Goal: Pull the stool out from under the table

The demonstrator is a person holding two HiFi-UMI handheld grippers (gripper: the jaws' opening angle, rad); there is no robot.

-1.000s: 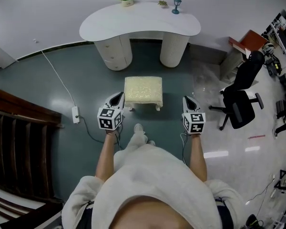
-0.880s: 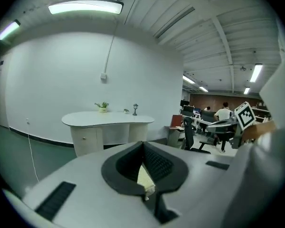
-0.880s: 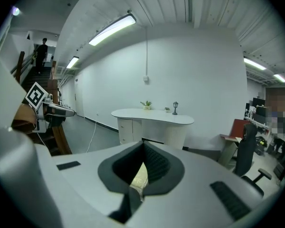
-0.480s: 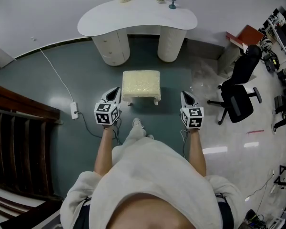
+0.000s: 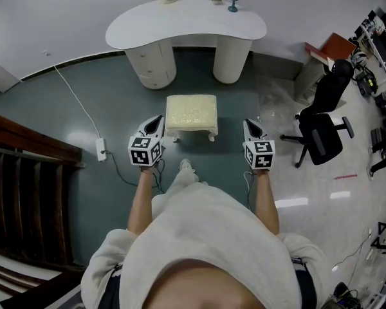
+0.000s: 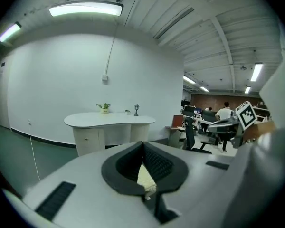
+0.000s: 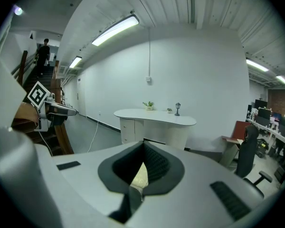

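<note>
A cream cushioned stool (image 5: 192, 113) with white legs stands on the green floor in front of the white curved table (image 5: 186, 19), apart from its two pedestals. My left gripper (image 5: 158, 120) hovers just left of the stool, shut and holding nothing. Just right of the stool, my right gripper (image 5: 248, 123) is also shut and holds nothing. In the left gripper view the closed jaws (image 6: 143, 144) point toward the table (image 6: 109, 120), and a sliver of the stool (image 6: 146, 177) shows between the pads. The right gripper view shows the same: closed jaws (image 7: 143, 144), table (image 7: 154, 115), stool sliver (image 7: 140, 175).
A black office chair (image 5: 321, 134) stands on the pale floor to the right. A power strip (image 5: 101, 152) with a white cable lies to the left. Dark wooden stairs (image 5: 26, 192) fill the left edge. Small plants and a lamp (image 5: 234, 0) sit on the table.
The head view has shifted slightly. Both grippers and the stool keep their places relative to each other.
</note>
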